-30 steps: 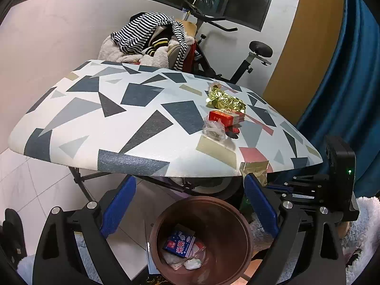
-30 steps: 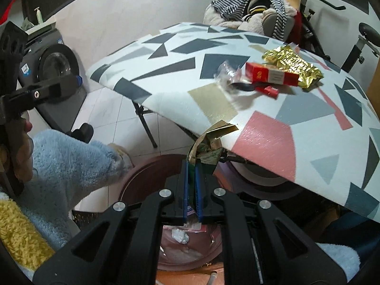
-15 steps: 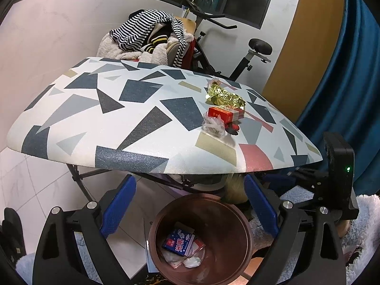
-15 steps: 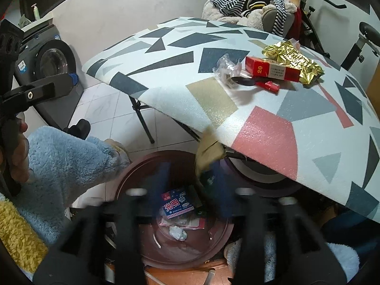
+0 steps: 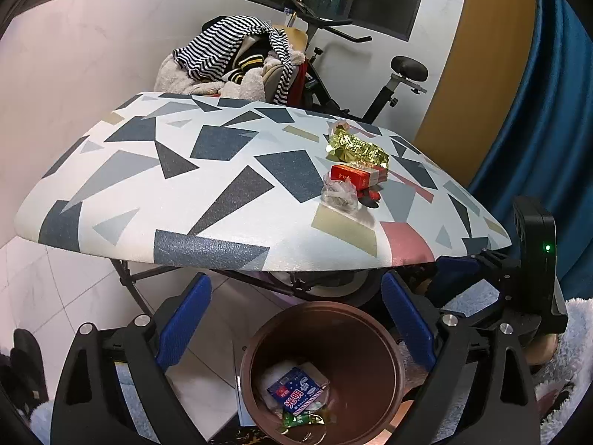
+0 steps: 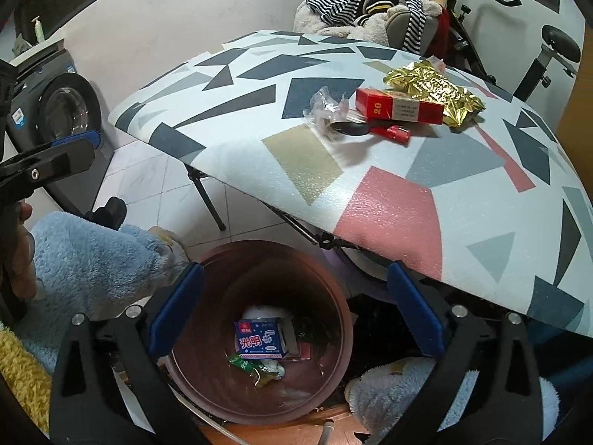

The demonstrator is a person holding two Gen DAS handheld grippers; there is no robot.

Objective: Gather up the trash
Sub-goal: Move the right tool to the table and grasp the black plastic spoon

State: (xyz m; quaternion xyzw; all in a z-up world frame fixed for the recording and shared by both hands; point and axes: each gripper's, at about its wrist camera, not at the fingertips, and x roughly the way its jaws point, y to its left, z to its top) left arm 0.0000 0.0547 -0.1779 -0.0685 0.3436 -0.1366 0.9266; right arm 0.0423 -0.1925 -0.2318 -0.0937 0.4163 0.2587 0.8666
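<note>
Looking through my left wrist camera, I see the left gripper with its blue pads spread wide and nothing between them. The brown bin stands on the floor below and between the fingers, its mouth facing up. Inside lie a blue-and-white carton and a green wrapper. Beyond the fingers, the patterned table carries the remaining trash near its right end: a gold foil bag farthest off, a red box just in front of it, and a crumpled clear wrapper nearest me. The red box lies flat, its long axis running left to right. Behind the table are a pile of clothes, an exercise bike and a blue curtain.

On my right wrist camera, the right gripper has just been opening and its jaws now stand wide, holding nothing. The bin sits directly below and between the pads, with the carton lying flat, tilted slightly, and the green wrapper just in front of it. Up on the table, the red box lies well beyond the fingers, long axis slanting down to the right, with a small red item beside it. A washing machine stands at the left on the tiled floor.
</note>
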